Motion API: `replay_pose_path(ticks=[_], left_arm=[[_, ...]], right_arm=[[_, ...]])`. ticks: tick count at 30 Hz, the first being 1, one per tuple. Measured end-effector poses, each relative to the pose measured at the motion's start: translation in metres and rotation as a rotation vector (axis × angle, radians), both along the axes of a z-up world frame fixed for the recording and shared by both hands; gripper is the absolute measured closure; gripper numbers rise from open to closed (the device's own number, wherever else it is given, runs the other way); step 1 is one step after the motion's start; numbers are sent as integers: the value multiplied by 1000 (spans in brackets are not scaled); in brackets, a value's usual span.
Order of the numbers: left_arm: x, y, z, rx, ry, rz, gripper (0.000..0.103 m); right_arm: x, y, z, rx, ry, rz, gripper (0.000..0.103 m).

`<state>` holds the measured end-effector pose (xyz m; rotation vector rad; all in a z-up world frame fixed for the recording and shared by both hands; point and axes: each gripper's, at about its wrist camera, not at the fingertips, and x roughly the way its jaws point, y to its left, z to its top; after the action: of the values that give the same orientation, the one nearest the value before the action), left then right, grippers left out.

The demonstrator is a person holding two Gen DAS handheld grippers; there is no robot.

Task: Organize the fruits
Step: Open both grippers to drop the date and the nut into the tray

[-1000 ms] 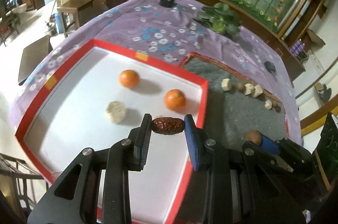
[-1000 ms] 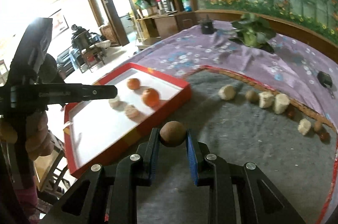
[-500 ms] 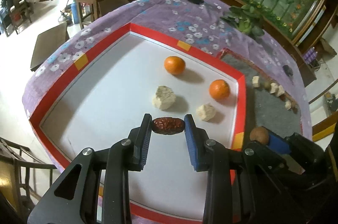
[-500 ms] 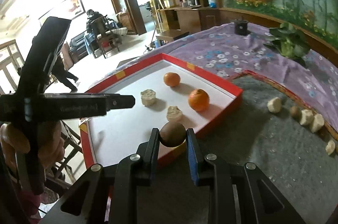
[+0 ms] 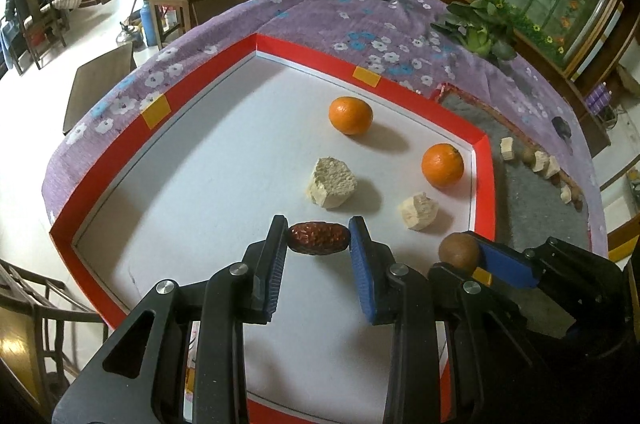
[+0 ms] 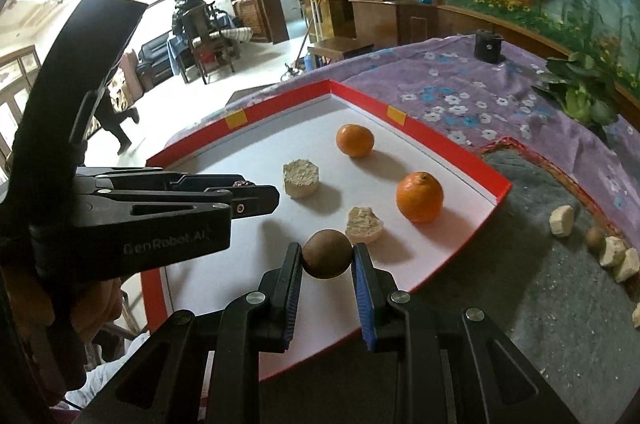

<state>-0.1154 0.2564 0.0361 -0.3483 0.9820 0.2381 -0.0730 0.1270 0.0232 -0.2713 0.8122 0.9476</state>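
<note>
- My left gripper: fingers pinching a dark red jujube by its two ends, held above the near part of the red-rimmed white tray.
- My right gripper: fingers clamped on a round brown fruit, over the tray's near right edge; a longan, perhaps, but I cannot tell.
- Tray, far right corner: one mandarin near the far rim, a second mandarin close to the right rim.
- Tray, middle: one pale crumbly chunk; a smaller chunk nearer the right rim.
- Grey mat, right of the tray: more pale chunks and small brown fruits along its far edge.
- Underlay: purple floral tablecloth.
</note>
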Motion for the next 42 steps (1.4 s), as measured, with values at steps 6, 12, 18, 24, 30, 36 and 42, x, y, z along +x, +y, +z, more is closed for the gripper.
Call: replay_pose_path(ticks=[6, 12, 18, 24, 30, 36, 42], left_arm=[[5, 2, -4, 2, 7, 9, 73], [8, 3, -9, 3, 25, 25, 72], [9, 3, -9, 11, 38, 40, 72], [6, -6, -1, 40, 20, 36, 70], [3, -27, 16, 61, -36, 7, 45], [11, -55, 26, 70, -48, -43, 45], [27, -89, 30, 55, -51, -114, 45]], right_arm=[[7, 10, -10, -36, 9, 11, 79], [7, 16, -14, -51, -19, 28, 78], [-2, 11, -10, -48, -38, 35, 71], [-6, -15, 3, 5, -35, 2, 71], [-5, -57, 15, 81, -26, -77, 65], [0, -110, 24, 129, -36, -182, 53], [12, -168, 25, 167, -31, -319, 48]])
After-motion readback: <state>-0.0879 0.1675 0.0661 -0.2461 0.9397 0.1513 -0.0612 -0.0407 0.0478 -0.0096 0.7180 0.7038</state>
